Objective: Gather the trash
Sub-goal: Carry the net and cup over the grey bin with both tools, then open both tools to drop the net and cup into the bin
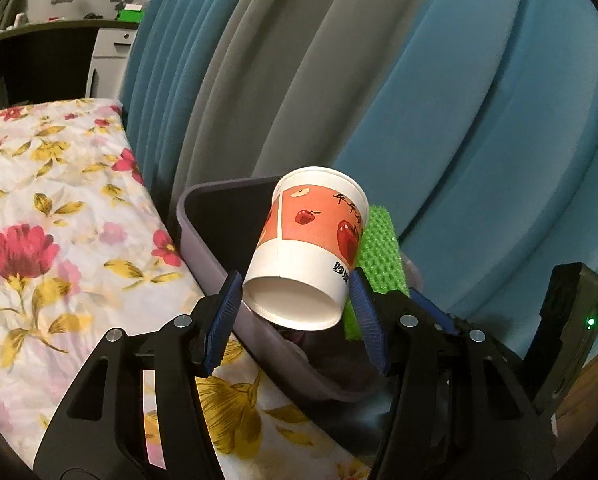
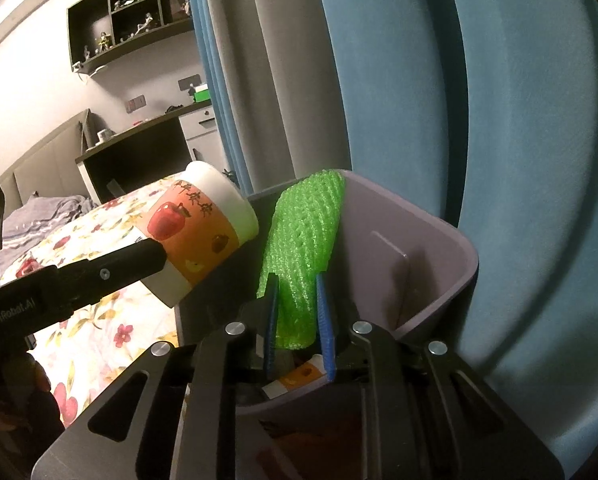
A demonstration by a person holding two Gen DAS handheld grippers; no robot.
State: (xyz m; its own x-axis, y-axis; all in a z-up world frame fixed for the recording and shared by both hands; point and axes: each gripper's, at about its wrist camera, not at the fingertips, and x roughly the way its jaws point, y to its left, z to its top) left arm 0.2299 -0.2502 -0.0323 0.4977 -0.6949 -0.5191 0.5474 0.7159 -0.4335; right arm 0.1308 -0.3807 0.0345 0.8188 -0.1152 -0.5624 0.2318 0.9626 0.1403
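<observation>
While left fingers (image 1: 235, 312) pinch cup (image 1: 313, 240) (tilted), right fingers (image 2: 325, 320) squeeze foam (image 2: 305, 236).

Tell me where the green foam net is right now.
The green foam net is clamped in the right gripper, over the open grey bin, just right of the paper cup in the left gripper.

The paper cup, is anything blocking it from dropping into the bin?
Nothing visible does. The left gripper holds the paper cup tilted over the open bin, beside the green foam net gripped by the right gripper.

Bin (image 2: 439, 248) mouth partly blocked by green foam net (image 2: 303, 240) and paper cup (image 2: 199, 232).
</observation>
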